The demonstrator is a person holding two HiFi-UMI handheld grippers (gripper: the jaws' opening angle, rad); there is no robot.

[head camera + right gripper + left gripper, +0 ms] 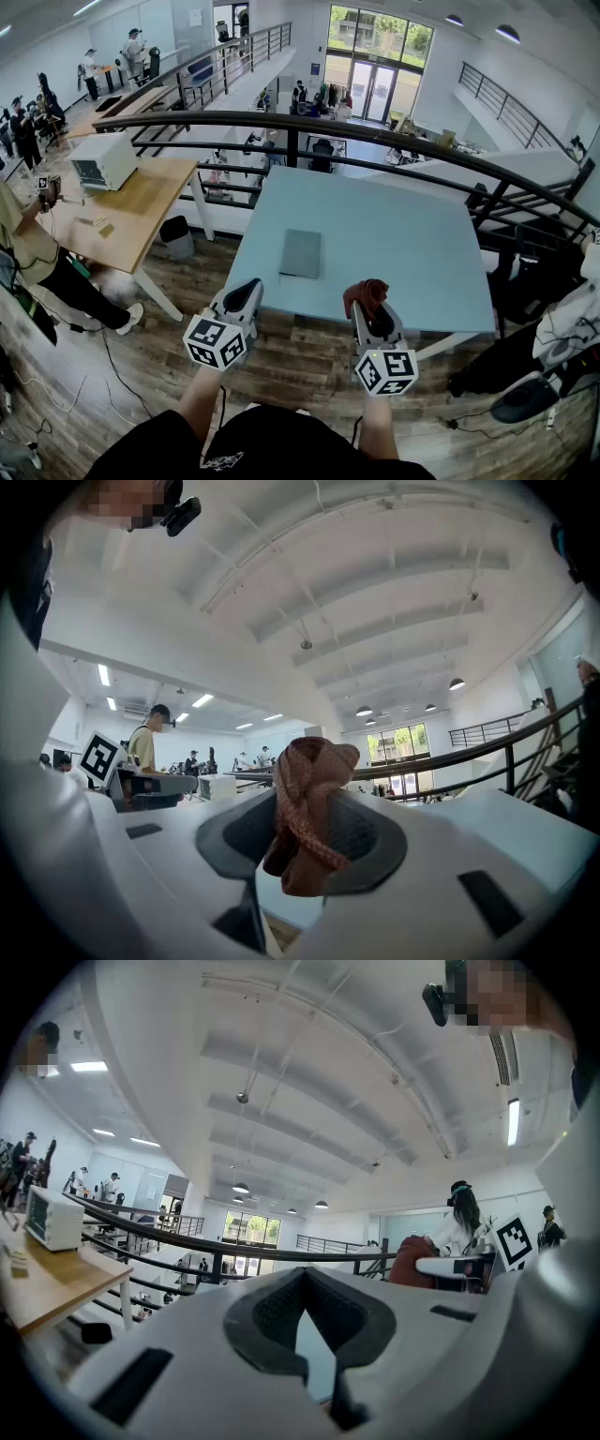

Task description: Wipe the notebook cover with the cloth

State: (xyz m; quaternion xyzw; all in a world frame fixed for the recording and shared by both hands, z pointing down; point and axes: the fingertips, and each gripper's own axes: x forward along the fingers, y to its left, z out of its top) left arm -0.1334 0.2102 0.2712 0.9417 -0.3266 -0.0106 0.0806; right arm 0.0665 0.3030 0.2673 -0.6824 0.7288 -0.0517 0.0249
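Now, notebook (301, 253) flat on table (403, 234), left gripper (247, 292) nearside of notebook, jaws together, right gripper (369, 307) right of notebook, clamped on cloth (305, 808).

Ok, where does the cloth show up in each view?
Head view: the cloth is low and right of centre, bunched in the right gripper.
Left gripper view: a reddish lump right of centre, at mid-height.
Right gripper view: dead centre, clamped between the fingers.
Shared landmark: the dark railing, also seen in the left and right gripper views.

Coarse woven cloth (305, 799), matt notebook cover (301, 253), smooth matt table (403, 244).
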